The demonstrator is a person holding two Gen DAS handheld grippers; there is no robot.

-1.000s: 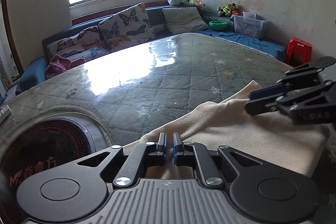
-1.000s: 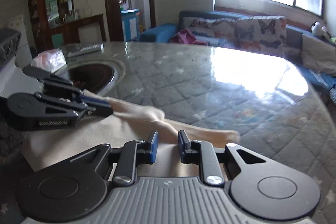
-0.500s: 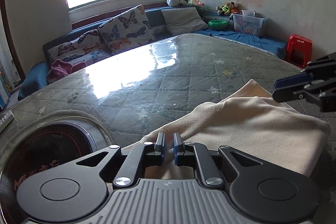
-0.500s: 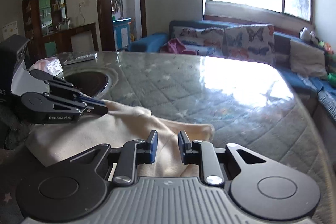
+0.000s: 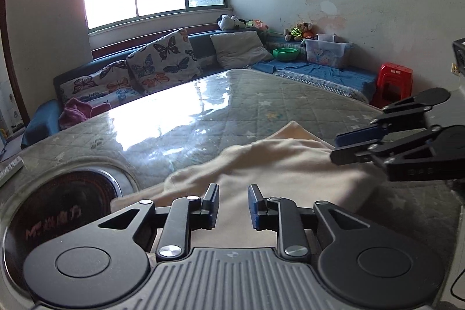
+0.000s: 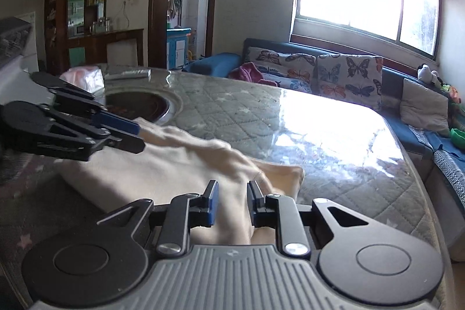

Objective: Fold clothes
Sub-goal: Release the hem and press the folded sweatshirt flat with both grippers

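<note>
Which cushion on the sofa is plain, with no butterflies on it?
The grey cushion at the corner end of the sofa, below the stuffed panda. The cushions to its left, such as the upright one, all carry butterfly prints.

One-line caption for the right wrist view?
Both grippers, right and left, open above a folded cream garment on the quilted table.
</note>
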